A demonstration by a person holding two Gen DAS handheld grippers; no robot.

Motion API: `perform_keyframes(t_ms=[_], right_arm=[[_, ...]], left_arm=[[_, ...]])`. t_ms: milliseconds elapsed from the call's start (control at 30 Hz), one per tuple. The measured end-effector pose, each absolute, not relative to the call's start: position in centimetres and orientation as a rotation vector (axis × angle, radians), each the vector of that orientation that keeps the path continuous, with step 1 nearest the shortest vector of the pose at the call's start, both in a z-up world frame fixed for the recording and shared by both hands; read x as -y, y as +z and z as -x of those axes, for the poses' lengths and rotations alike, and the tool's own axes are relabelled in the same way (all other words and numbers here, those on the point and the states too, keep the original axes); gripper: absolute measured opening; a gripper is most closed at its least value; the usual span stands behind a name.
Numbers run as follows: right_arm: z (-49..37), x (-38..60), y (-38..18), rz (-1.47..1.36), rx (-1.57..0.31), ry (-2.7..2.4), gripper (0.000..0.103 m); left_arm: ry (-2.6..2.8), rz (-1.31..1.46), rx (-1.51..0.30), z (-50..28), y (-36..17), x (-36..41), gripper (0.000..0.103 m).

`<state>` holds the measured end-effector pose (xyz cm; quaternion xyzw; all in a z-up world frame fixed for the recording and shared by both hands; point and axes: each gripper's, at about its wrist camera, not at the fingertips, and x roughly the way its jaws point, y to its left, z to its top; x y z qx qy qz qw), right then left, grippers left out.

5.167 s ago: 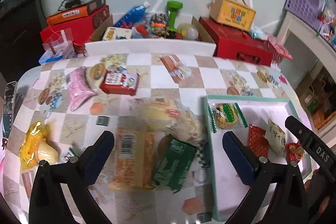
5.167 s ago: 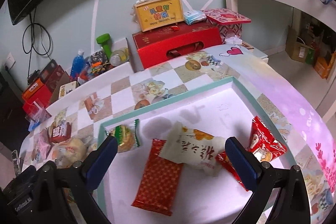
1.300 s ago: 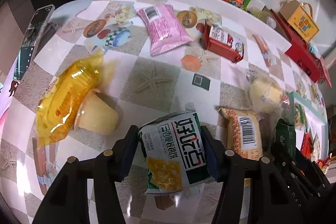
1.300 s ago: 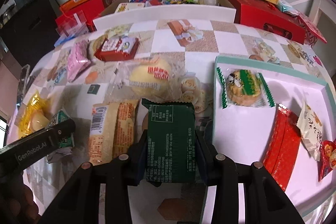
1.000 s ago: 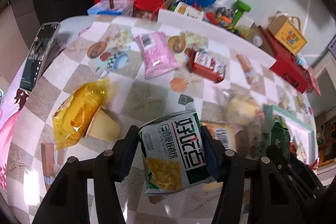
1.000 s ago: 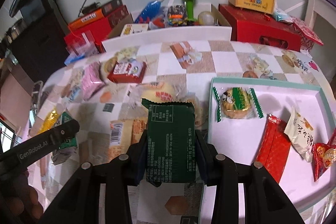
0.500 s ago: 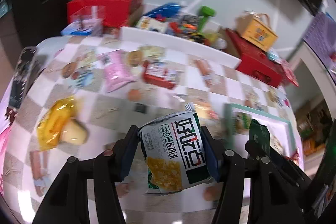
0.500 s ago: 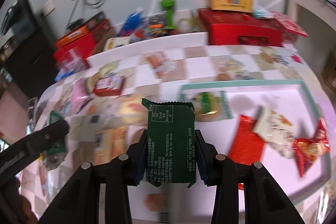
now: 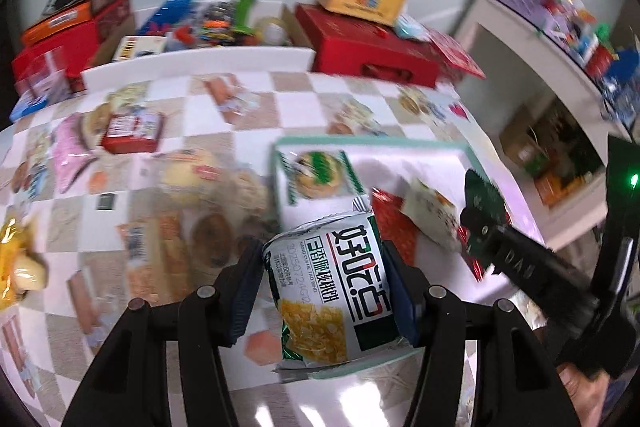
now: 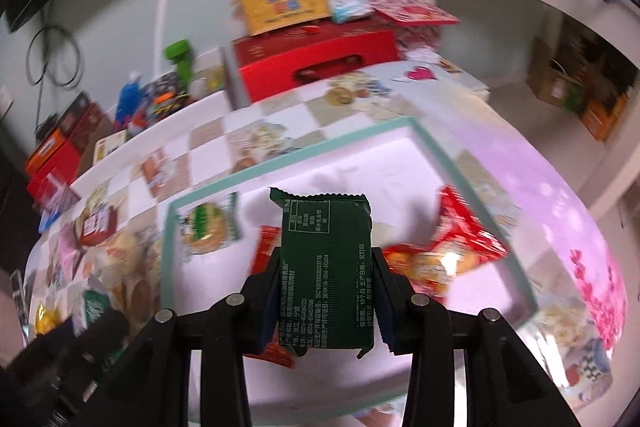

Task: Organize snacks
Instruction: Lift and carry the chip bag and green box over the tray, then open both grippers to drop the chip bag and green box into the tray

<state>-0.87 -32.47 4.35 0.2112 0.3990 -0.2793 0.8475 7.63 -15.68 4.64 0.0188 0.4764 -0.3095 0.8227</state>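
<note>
My left gripper (image 9: 322, 287) is shut on a white and green chip bag (image 9: 334, 287) and holds it above the near left corner of the white tray with a teal rim (image 9: 400, 142). My right gripper (image 10: 325, 291) is shut on a dark green snack pack (image 10: 326, 267) and holds it over the middle of the tray (image 10: 288, 157). The right gripper also shows at the right of the left wrist view (image 9: 486, 227). In the tray lie a round biscuit pack (image 10: 206, 227), a red wrapper (image 10: 266, 247) and red snack bags (image 10: 460, 235).
Loose snacks lie left of the tray: a bread bun (image 9: 192, 175), an orange pack (image 9: 156, 255), a red box (image 9: 132, 133), a pink pack (image 9: 70, 155), a yellow pack (image 9: 16, 259). Red boxes (image 9: 368, 43) and clutter stand at the back.
Both grippers have swung right with their snacks, from over the loose snacks on the table to over the tray. Both stay shut.
</note>
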Motion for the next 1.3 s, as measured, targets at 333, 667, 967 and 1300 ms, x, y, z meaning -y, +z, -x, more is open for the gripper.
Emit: perform_keyframes(t_ms=[333, 667, 967, 1300], right_arm=[[1.2, 33.6, 1.4, -0.52, -0.995, -0.588, 0.043], [0.5, 33.2, 0.3, -0.512, -1.058, -0.565, 0.043], [0.8, 33.3, 1.0, -0.521, -1.034, -0.561, 0.045], [1.0, 33.5, 1.6, -0.528, -1.018, -0.58, 0.053]], left_arm=[[-0.704, -0.148, -1.093, -6.4, 1.2, 19.4, 0.06], [-0.71, -0.216, -1.128, -5.7, -0.6, 21.3, 0.06], [-0.697, -0.236, -1.112, -5.4, 0.0, 21.5, 0.067], [-0.607, -0.2, -1.111, -6.8, 0.5, 19.7, 0.067]])
